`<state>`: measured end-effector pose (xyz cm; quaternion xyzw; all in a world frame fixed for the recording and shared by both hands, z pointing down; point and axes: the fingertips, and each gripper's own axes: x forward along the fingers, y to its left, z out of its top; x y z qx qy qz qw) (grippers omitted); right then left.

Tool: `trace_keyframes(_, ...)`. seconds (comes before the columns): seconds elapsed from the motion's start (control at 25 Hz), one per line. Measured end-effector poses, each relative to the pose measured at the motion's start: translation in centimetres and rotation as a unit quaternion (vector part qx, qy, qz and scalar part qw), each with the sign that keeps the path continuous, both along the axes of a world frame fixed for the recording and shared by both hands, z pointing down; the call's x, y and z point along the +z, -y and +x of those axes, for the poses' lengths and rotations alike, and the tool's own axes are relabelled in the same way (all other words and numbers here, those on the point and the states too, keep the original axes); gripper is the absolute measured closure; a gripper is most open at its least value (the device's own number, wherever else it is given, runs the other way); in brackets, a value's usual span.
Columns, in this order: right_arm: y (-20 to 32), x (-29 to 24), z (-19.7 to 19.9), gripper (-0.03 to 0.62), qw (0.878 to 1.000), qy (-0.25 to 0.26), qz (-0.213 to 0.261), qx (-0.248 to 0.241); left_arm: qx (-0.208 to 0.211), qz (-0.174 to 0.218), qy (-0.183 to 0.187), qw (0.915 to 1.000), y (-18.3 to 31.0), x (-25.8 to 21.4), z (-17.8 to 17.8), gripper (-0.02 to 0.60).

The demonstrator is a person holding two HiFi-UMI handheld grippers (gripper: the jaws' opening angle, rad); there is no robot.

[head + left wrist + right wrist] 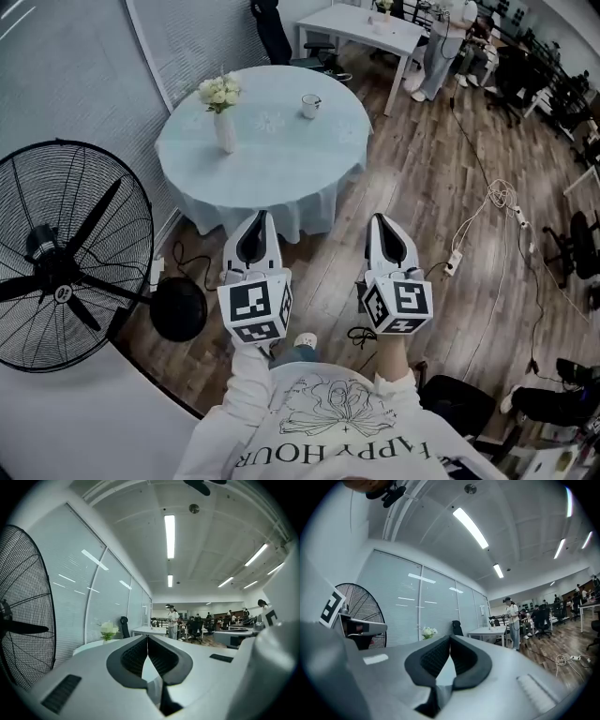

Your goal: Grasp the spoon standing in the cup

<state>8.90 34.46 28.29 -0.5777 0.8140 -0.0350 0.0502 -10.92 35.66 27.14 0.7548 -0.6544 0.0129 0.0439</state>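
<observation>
Cup on the far side of a round, cloth-covered table, past a vase of white flowers, where the task puts the spoon. From the head view we cannot make out the spoon itself; it is too small at this range.

We hold the left gripper and the right gripper side by side, level, near the body and well apart from the table. Each gripper view shows its dark pads pressed together with nothing between them.

We judge the spoon to be light, stiff and thin, probably slick if it is metal, so a narrow handle could twist or slide between the pads. The best hold looks to be on the upper handle, clear above the cup's rim, with the pads closing across its flat faces. The cup looks small and light; a sideways nudge could tip it or drag it on the cloth.

Standing in a cup, the spoon's long axis should run near upright, bowl down and handle up. Which way it leans against the rim we cannot tell.
</observation>
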Motion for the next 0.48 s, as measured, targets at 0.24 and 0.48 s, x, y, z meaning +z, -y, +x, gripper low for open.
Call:
trace_keyframes(0.24,2.2,0.6,-1.2,0.582,1.0,0.007,-0.005,0.01,0.016,0.0,-0.01,0.9998,2.7,0.4,-1.2,0.575)
trace_keyframes(0.48,3.2,1.6,-1.7,0.582,1.0,0.002,-0.017,0.015,0.025,-0.011,-0.009,0.9996,4.7,1.2,-1.6,0.574)
